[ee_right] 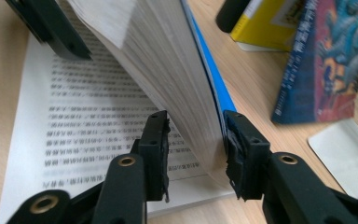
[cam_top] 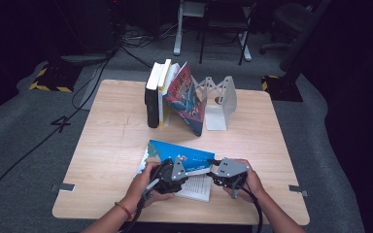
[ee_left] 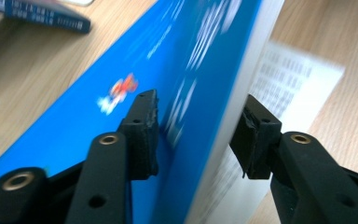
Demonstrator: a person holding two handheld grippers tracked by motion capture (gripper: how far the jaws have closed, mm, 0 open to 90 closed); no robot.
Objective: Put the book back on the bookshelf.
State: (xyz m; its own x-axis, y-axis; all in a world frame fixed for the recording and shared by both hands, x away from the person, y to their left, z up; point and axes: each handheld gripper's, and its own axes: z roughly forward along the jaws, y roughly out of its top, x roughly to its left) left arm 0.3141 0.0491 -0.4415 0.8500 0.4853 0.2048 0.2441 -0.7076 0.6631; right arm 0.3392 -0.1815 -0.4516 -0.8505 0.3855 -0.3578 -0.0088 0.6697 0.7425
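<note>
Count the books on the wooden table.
4, perhaps more hidden. A black-spined book and a yellow-edged book stand by the white metal bookend; an illustrated red-and-blue book leans there; an open blue-covered book lies between the grippers.

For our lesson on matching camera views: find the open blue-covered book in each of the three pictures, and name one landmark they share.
High view: blue-covered book lies near the table's front edge, between both grippers.
Left gripper view: its blue cover runs diagonally between the jaws.
Right gripper view: its page block rises between the jaws.
Shared landmark: the printed page lying flat.
</note>
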